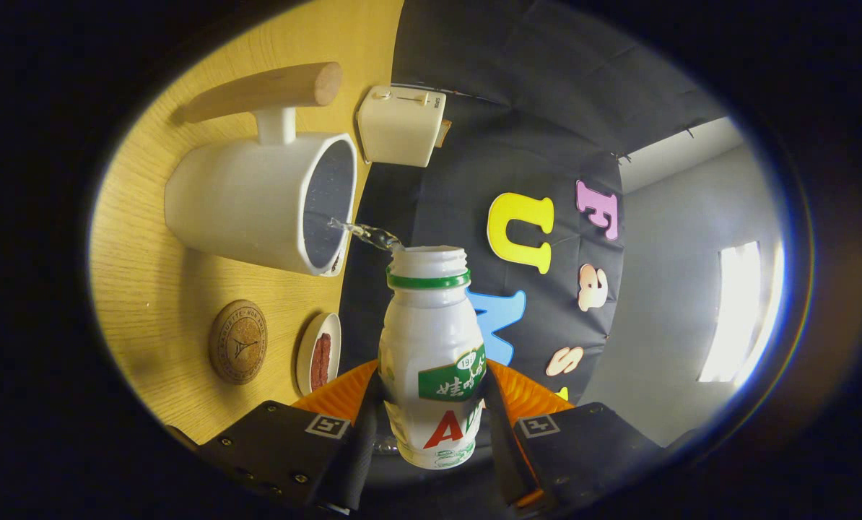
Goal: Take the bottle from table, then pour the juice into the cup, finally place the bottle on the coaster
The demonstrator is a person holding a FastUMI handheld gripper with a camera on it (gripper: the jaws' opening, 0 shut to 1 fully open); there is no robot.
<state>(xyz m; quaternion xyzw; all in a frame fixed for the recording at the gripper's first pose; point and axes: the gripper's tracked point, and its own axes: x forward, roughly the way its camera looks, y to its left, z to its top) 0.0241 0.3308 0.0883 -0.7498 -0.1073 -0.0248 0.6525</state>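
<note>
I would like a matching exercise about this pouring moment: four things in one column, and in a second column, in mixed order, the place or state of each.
Things:
1. bottle
2. cup
3. coaster
4. toaster

Places or states:
A. lies bare on the table, nothing on it
B. stands beyond the cup, by the black cloth wall
C. held between the two fingers of the gripper, cap off
D. white, with a wooden handle, taking the stream of liquid

Pairs: 1-C, 2-D, 3-A, 4-B
</note>
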